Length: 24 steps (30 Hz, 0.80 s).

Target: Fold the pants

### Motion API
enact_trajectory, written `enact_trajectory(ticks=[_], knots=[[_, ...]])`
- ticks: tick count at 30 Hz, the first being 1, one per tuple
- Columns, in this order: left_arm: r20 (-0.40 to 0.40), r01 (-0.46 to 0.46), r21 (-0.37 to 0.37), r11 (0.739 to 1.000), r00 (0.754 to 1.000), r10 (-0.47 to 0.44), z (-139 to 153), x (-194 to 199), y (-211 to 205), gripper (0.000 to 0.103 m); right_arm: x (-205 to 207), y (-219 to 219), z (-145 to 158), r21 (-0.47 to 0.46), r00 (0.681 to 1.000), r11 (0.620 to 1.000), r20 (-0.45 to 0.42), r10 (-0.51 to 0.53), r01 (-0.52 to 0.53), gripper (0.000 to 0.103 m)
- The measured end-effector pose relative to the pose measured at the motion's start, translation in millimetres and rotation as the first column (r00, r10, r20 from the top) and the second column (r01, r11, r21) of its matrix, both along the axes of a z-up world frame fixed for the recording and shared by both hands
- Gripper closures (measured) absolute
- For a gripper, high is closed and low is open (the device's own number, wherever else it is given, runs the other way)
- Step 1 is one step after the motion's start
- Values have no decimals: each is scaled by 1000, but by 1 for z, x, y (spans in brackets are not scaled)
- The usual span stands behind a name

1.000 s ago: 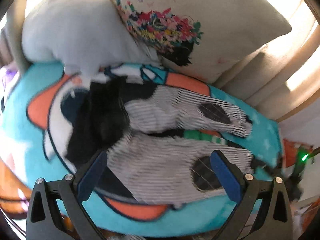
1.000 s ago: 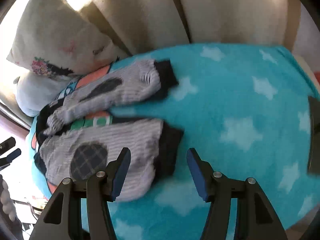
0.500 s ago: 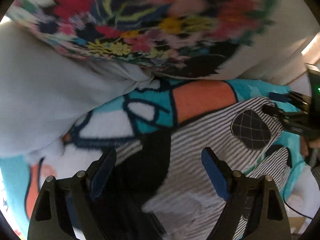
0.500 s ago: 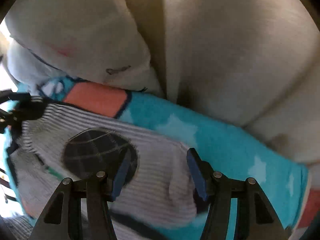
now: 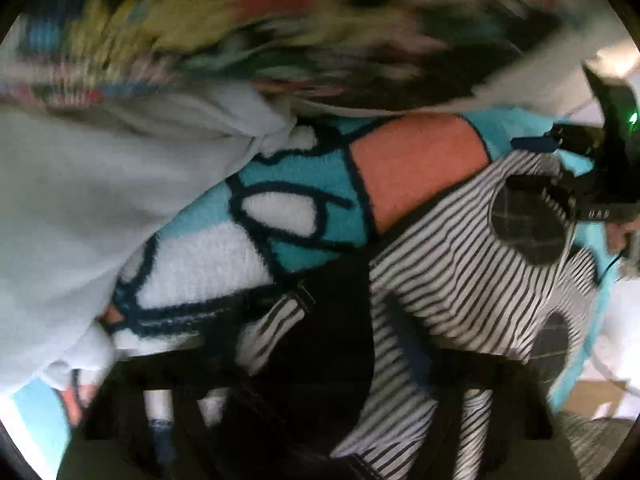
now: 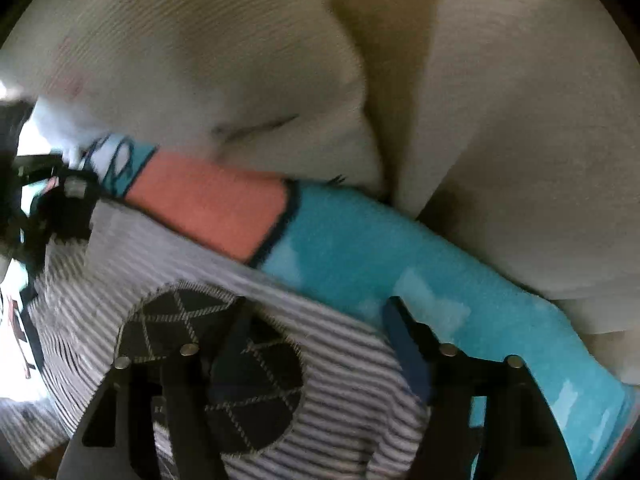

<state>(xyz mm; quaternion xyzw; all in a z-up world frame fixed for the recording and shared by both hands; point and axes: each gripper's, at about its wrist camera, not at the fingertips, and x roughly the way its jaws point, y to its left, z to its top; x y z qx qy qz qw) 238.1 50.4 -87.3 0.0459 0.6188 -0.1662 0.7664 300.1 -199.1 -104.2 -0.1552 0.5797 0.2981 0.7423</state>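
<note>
The striped grey-and-white pants [image 5: 460,280] with black waistband and dark checked knee patches lie on a turquoise cartoon blanket [image 5: 296,224]. My left gripper [image 5: 320,364] is low over the waist end, fingers dark and blurred, spread wide with cloth between them. My right gripper [image 6: 316,340] is open, its fingers straddling the far leg [image 6: 332,360] beside a knee patch [image 6: 216,364]. The right gripper also shows in the left wrist view [image 5: 560,176] at the far leg's end. No grasp is visible.
A floral cushion [image 5: 280,20] and a pale grey pillow [image 5: 100,184] crowd the blanket's back edge on the left. Beige sofa cushions [image 6: 500,120] rise right behind the far leg. The blanket [image 6: 380,252] runs on to the right.
Both grippers have dropped lower and closer onto the pants. The left one now sits over the waistband, the right one over the far leg's patch.
</note>
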Motion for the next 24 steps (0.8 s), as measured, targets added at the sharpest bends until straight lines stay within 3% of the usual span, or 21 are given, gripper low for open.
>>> enact_trajectory(ticks=[1,2,3,9,16,20,24], knots=[[-4,7,-2,1000,1000,-7,1,-1,-2,89,-7,2,3,-17,1000,1000,13,22,-21,65],[-4,6,0,1000,1000,-6,2,-3,-4,95,-11,2,4,-12,1000,999,6,30,-30,86],[11,2,11,1000,1000,-2,5,-4,-5,96,-14,3,5,0,999,999,-11,33,-33,94],[74,-84,-18,996,994,85,29,-12,3,97,-27,-5,19,29,1000,999,19,-19,19,97],[170,-136,-73,988,974,146,80,-56,12,97,-62,-33,69,112,995,993,85,-52,42,97],[195,-170,-108,980,963,188,93,-106,9,97,-101,-43,91,143,992,989,116,-41,24,97],[188,-220,-132,966,952,243,81,-168,-6,97,-151,-48,96,174,995,985,97,-14,-3,97]])
